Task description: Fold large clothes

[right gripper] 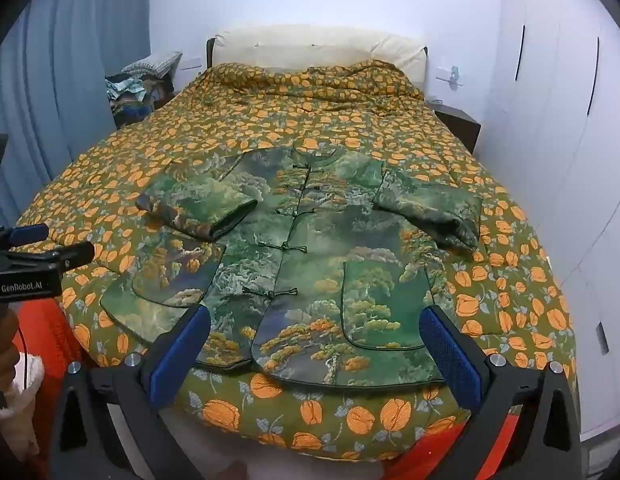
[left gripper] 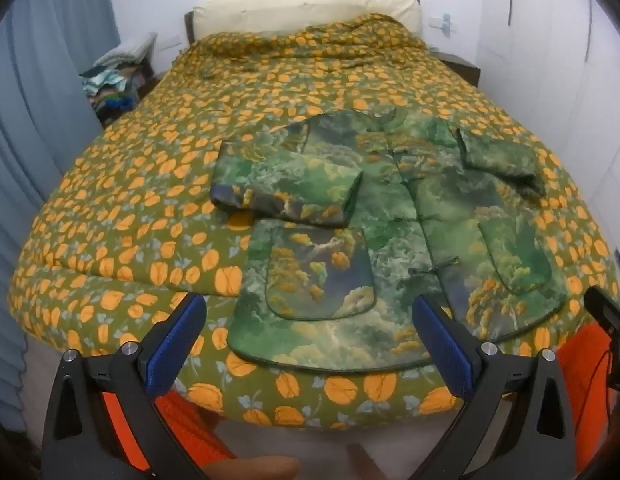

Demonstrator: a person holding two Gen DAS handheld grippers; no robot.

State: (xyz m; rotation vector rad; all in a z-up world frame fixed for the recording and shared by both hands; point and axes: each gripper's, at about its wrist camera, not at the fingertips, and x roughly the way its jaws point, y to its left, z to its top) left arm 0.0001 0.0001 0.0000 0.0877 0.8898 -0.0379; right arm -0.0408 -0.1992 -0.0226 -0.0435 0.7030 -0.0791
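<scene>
A green padded jacket with a tree-and-cloud print and knot buttons lies face up on the bed, hem toward me. It also shows in the right wrist view. Its left sleeve is folded in over the chest. Its right sleeve is bent down at the side. My left gripper is open and empty, above the jacket's hem at the bed's near edge. My right gripper is open and empty, above the hem. The left gripper's body shows at the left of the right wrist view.
The bed is covered by an olive quilt with orange flowers. A cream headboard stands at the far end. A pile of clothes sits far left by blue curtains. A dark nightstand and white wardrobe doors are on the right.
</scene>
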